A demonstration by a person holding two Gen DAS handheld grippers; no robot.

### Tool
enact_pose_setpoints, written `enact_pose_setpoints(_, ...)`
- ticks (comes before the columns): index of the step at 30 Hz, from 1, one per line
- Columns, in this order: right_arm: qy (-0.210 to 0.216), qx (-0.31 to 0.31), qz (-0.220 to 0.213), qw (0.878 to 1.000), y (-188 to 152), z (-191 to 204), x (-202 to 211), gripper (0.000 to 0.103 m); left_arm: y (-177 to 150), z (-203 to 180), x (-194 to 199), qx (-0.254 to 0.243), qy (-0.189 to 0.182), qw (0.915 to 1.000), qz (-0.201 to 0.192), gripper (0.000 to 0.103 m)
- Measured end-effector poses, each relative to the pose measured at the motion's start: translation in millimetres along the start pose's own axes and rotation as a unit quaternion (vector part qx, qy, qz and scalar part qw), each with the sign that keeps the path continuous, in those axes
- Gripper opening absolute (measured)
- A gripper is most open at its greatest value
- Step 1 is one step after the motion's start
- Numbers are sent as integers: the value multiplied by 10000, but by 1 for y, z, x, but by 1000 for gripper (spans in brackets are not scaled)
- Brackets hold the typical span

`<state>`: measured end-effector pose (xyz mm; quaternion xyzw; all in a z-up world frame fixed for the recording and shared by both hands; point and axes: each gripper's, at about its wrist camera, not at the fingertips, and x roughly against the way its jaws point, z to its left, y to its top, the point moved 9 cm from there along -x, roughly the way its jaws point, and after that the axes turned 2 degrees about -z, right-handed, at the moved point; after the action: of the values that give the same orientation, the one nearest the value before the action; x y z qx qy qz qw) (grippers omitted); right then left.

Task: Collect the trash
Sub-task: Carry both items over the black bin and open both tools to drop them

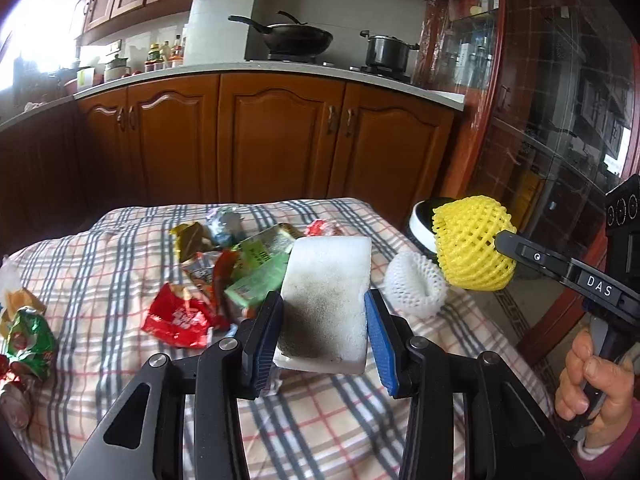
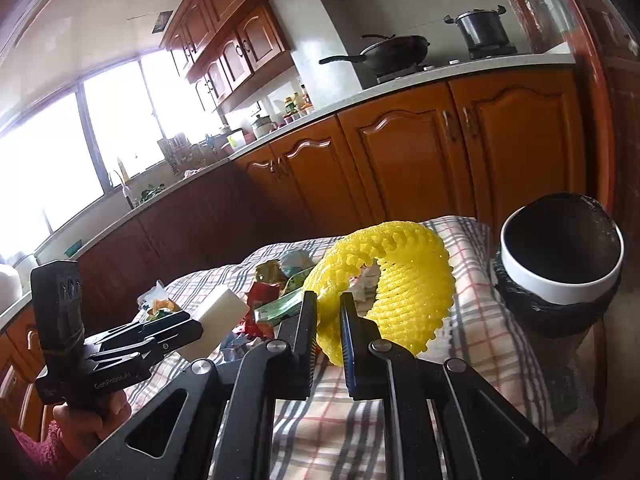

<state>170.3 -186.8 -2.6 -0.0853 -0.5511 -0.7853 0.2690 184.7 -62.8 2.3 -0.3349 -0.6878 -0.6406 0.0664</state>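
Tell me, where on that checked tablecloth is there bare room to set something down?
The checked tablecloth is bare along the near edge, in front of the wrappers. Another free strip lies between the white foam net and the bin. The middle, around the red wrapper and green packet, is crowded.

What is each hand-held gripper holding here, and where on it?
Left hand-held gripper: white sponge, gripped across its near end. Right hand-held gripper: yellow foam net, pinched at its rim.
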Motion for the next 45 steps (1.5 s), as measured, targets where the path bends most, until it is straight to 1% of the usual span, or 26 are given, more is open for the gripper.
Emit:
enact_pose_setpoints(2, -109, -55, -69, 9999, 5, -13, 8, 11, 9, -11, -13, -55, -128, 9999, 70, 41)
enact_pose_setpoints(8, -478, -263, -234, 9982, 22, -56, 26, 11, 29, -46, -40, -410, -394, 9983, 91, 41)
enact_pose_setpoints(15, -803, -560, -261, 9949, 29, -108, 33, 11, 42, -67, -85, -555, -627, 9961, 278, 42)
enact_pose_setpoints(24, -877, -749, -210, 9931, 44, -160, 27, 11, 59, -80, -126, -491, -889, 9926, 668, 42)
enact_pose_setpoints(27, -876, -836, -167, 9925, 48, -178, 21, 11, 71, -90, -148, -514, -954, 9910, 789, 43)
enact_pose_setpoints(35, -868, -1100, 76, 9901, 57, -221, -2, 11, 97, -121, -214, -644, -983, 9873, 1065, 44)
enact_pose_setpoints(40, -894, -1176, 228, 9888, 57, -240, -13, 11, 102, -141, -256, -713, -934, 9854, 1230, 44)
enact_pose_setpoints(43, -941, -1238, 308, 9874, 52, -250, -16, 11, 98, -146, -270, -751, -914, 9840, 1332, 45)
enact_pose_setpoints(45, -941, -1304, 385, 9862, 48, -256, -19, 15, 95, -152, -280, -750, -918, 9825, 1435, 48)
